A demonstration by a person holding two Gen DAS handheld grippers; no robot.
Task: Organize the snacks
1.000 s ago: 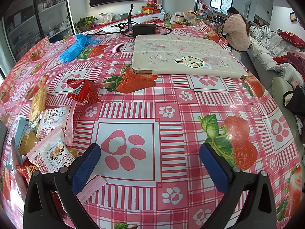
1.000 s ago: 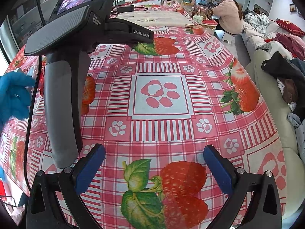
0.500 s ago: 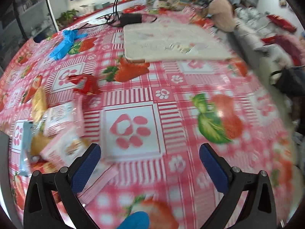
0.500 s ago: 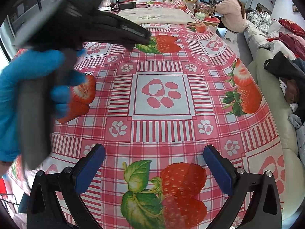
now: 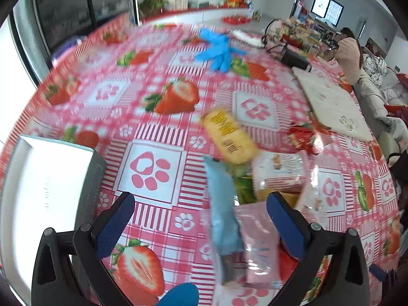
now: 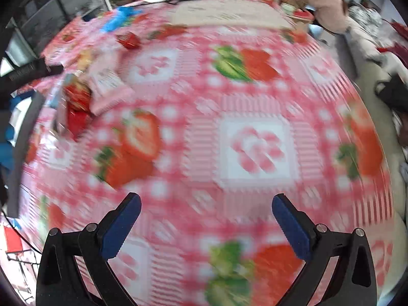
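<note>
Several snack packets lie in a loose pile on the strawberry tablecloth. In the left wrist view I see a yellow packet (image 5: 228, 134), a light blue packet (image 5: 223, 216), a pink packet (image 5: 258, 244), a white biscuit packet (image 5: 283, 169) and a red packet (image 5: 302, 139). My left gripper (image 5: 199, 219) is open just above the blue and pink packets, holding nothing. In the blurred right wrist view the same pile (image 6: 89, 89) sits far to the left. My right gripper (image 6: 204, 219) is open over bare cloth, well apart from the snacks.
A grey and white box (image 5: 48, 196) stands at the left edge. Blue gloves (image 5: 219, 49) and a white mat (image 5: 331, 107) lie farther back, with a black device (image 5: 294, 60). A person (image 5: 349, 53) sits beyond the table's far right. A sofa (image 6: 377, 81) borders the right.
Both views have swung. The left gripper has moved left and over the snack pile, which now lies between its fingers. The right gripper has turned left, bringing the pile into view. Both stay open.
</note>
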